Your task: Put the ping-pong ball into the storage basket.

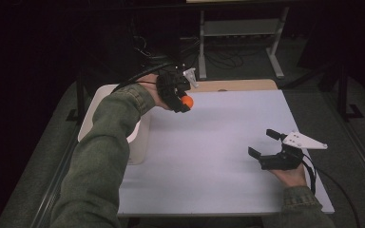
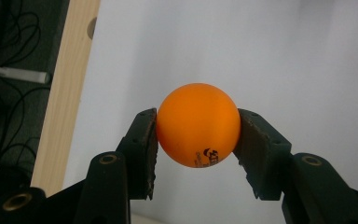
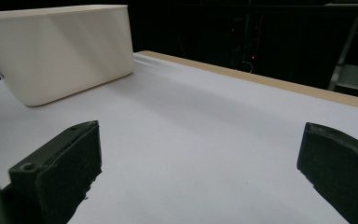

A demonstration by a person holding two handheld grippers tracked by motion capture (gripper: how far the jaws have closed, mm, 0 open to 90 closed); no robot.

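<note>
Over on the left, the bin (image 1: 138, 137) sits at the table (image 1: 209, 156) edge, just below and beside the left gripper (image 1: 183, 102), partly hidden by the sleeve (image 1: 100, 161). That gripper is up at the far side, jaws pinched on the orange ball (image 2: 198, 125), one pad on each side, ball lifted clear of the white surface. Across to the right, well apart, the right gripper (image 1: 262, 144) rests low near the table's right edge, jaws spread wide, nothing between them, bin ahead to its left.

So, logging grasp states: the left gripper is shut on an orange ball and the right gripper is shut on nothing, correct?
Not quite. The left gripper is shut on the orange ball, but the right gripper is open, jaws wide apart with nothing between, as the right gripper view shows.
</note>
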